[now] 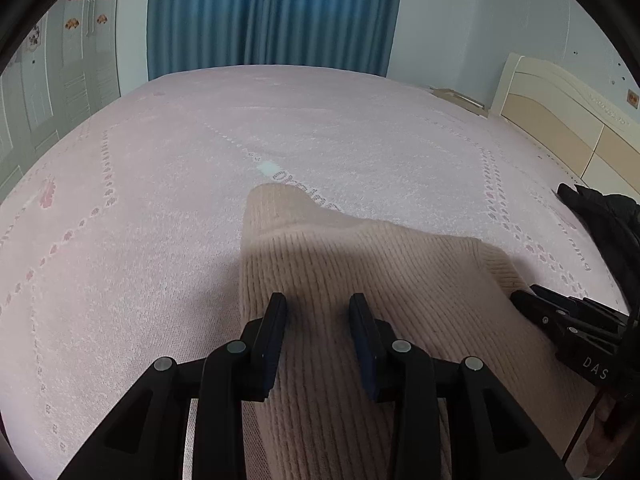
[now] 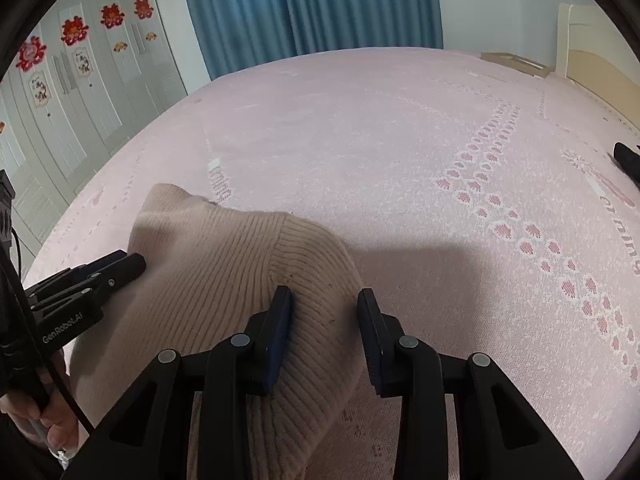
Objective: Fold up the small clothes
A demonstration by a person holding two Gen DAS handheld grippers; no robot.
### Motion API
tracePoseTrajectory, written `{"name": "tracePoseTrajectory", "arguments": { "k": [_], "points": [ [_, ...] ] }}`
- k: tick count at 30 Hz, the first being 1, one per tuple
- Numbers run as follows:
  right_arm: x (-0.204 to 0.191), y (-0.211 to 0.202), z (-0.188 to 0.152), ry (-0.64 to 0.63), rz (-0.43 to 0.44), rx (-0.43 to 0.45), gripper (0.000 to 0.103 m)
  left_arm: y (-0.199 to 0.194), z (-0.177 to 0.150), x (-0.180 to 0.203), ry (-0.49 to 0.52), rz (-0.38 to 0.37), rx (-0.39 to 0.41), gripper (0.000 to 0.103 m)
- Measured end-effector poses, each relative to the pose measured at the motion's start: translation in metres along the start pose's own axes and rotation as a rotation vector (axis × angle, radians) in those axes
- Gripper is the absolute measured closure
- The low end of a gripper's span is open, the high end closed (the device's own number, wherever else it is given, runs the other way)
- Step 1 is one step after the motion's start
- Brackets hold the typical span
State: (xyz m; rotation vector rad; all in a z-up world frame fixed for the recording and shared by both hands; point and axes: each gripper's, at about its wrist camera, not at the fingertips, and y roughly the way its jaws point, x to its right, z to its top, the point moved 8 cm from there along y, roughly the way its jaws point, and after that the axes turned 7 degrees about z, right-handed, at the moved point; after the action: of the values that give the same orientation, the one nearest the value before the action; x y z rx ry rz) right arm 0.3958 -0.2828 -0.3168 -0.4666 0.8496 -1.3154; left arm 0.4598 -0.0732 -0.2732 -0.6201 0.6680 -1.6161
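Note:
A beige ribbed knit sweater (image 1: 360, 272) lies folded on the pink bedspread (image 1: 160, 160); it also shows in the right wrist view (image 2: 224, 264). My left gripper (image 1: 319, 306) is open, its fingers just above the sweater's near left part. My right gripper (image 2: 324, 298) is open over the sweater's ribbed right edge. The right gripper shows at the sweater's right side in the left wrist view (image 1: 520, 296). The left gripper shows at the sweater's left edge in the right wrist view (image 2: 136, 264).
A dark garment (image 1: 604, 216) lies at the bed's right edge. A cream headboard (image 1: 560, 112) stands at the right, blue curtains (image 1: 272, 16) behind the bed, and white wardrobe doors (image 2: 80, 92) at the left. The bedspread (image 2: 400, 140) stretches beyond the sweater.

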Motion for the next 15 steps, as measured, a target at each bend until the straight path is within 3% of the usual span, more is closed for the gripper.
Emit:
{"name": "tracePoseTrajectory", "arguments": {
  "k": [15],
  "points": [
    [0.003,-0.013,-0.004,0.017,-0.010,0.006,0.068,0.001,-0.003,0.002,-0.013,0.033,0.006,0.063]
  ]
}}
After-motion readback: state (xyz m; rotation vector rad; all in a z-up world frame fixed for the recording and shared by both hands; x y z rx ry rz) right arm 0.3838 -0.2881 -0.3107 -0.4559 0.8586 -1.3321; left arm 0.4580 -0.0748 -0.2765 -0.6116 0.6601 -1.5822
